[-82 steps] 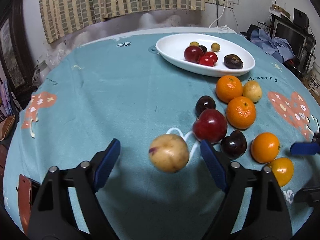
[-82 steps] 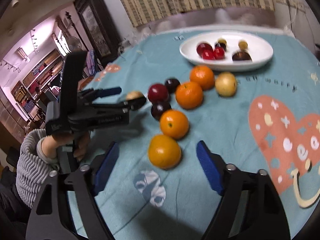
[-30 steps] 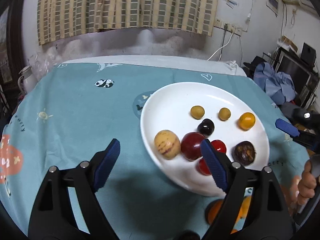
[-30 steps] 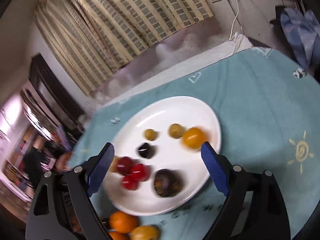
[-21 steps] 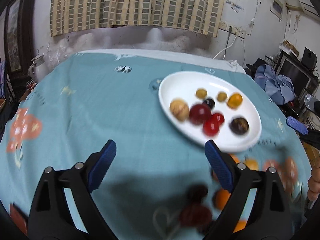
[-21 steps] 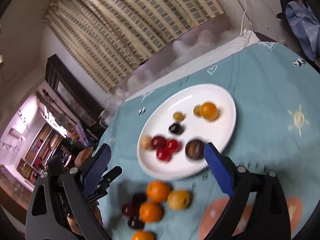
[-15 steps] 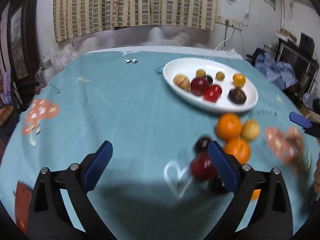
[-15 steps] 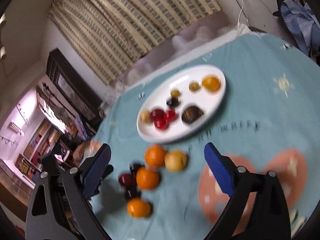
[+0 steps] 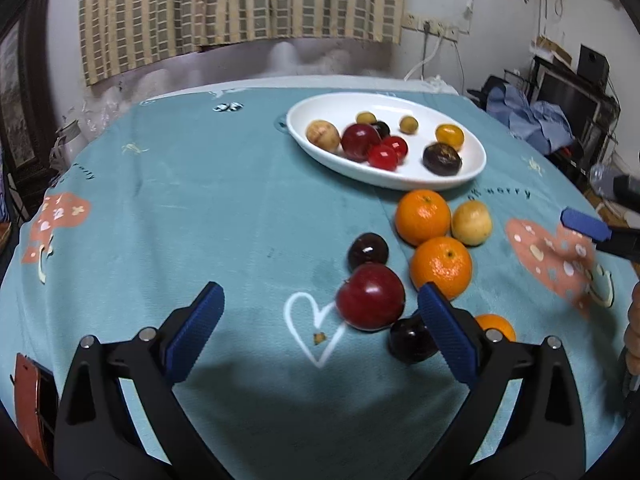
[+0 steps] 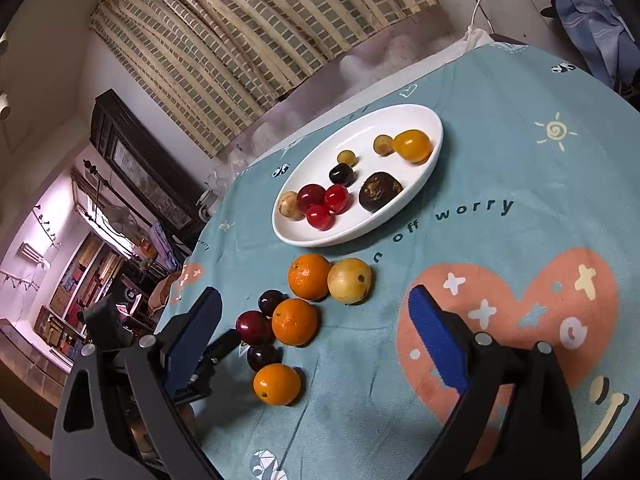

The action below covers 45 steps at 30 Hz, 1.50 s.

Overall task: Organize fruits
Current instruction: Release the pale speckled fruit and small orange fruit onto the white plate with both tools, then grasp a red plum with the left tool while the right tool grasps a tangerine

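Observation:
A white oval plate holds several fruits, among them a pale speckled fruit and a yellow-orange one. On the cloth before it lie three oranges, a yellow fruit, a red apple and two dark plums. My left gripper stands open and holds nothing, with the apple just inside its right finger. In the right wrist view my right gripper is open and bare above the cloth, the nearest orange lying between its fingers. The plate sits beyond.
A teal printed cloth covers the round table. A red-brown flat object lies at its near left edge. Dark shelves and blue clothes stand off to the right. A striped curtain hangs behind.
Both grippers have drawn back from over the plate toward the loose fruits. The pale speckled fruit and the yellow-orange one, earlier on the cloth between the fingers, now lie in the plate.

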Available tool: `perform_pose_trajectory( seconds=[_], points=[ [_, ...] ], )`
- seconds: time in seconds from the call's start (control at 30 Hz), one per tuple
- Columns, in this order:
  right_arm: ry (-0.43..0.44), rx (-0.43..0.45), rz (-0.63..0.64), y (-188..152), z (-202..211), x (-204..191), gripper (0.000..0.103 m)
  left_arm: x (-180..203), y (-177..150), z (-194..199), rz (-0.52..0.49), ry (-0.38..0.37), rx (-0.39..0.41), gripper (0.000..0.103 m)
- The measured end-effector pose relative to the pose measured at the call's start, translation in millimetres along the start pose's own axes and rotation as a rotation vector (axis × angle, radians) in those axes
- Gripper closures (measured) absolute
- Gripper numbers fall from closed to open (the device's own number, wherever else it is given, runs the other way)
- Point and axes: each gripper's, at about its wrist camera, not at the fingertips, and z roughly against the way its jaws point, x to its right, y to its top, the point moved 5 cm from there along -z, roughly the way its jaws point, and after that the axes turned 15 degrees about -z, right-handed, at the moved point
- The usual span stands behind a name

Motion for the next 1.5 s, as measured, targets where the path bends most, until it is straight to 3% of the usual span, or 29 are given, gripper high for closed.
perform_pose_trajectory(
  seconds=[0.13, 0.2, 0.3, 0.43, 0.63, 0.77, 0.97, 1.17, 1.37, 1.5],
  points=[
    [-0.011, -0.015, 0.017, -3.4, -4.1, -1.3, 0.008, -3.2, -0.3, -6.0, -0.033, 0.061, -0.030, 0.002],
    [-0.013, -0.014, 0.018, -3.7, -3.9, -1.2, 0.008, -13.7, -0.9, -0.9, -0.008, 0.087, -0.022, 0.002],
    [-0.010, -0.006, 0.007, -2.7, -2.8, -0.1, 0.008, -43.3, -6.1, 12.7, 0.068, 0.202, -0.012, 0.002],
    [-0.006, 0.000, 0.004, -2.1, -1.2, -0.3, 0.008, -63.0, -10.9, 24.4, 0.202, 0.085, 0.056, 0.002],
    [-0.003, -0.002, 0.017, -3.7, -0.9, -3.1, 0.008, -44.3, -10.6, 4.9, 0.082, 0.125, -0.015, 0.002],
    [-0.005, -0.005, 0.027, -5.2, -1.2, -4.5, 0.008, -49.4, -11.5, -1.5, 0.100, 0.107, -0.023, 0.004],
    [-0.010, -0.019, 0.041, -9.1, -3.8, -6.2, 0.008, -65.5, -12.3, -10.8, 0.154, 0.087, -0.029, 0.016],
    [-0.033, -0.052, 0.098, -19.8, -12.5, -11.3, 0.008, -80.1, -12.6, -33.6, 0.235, 0.009, -0.074, 0.044],
    [-0.042, -0.085, 0.180, -33.3, -19.8, -19.2, 0.009, -87.1, -11.7, -41.8, 0.269, -0.017, -0.076, 0.052],
    [-0.037, -0.152, 0.232, -47.5, -27.2, -24.7, 0.024, -84.2, -12.2, -39.5, 0.256, -0.023, -0.074, 0.064]
  ],
)
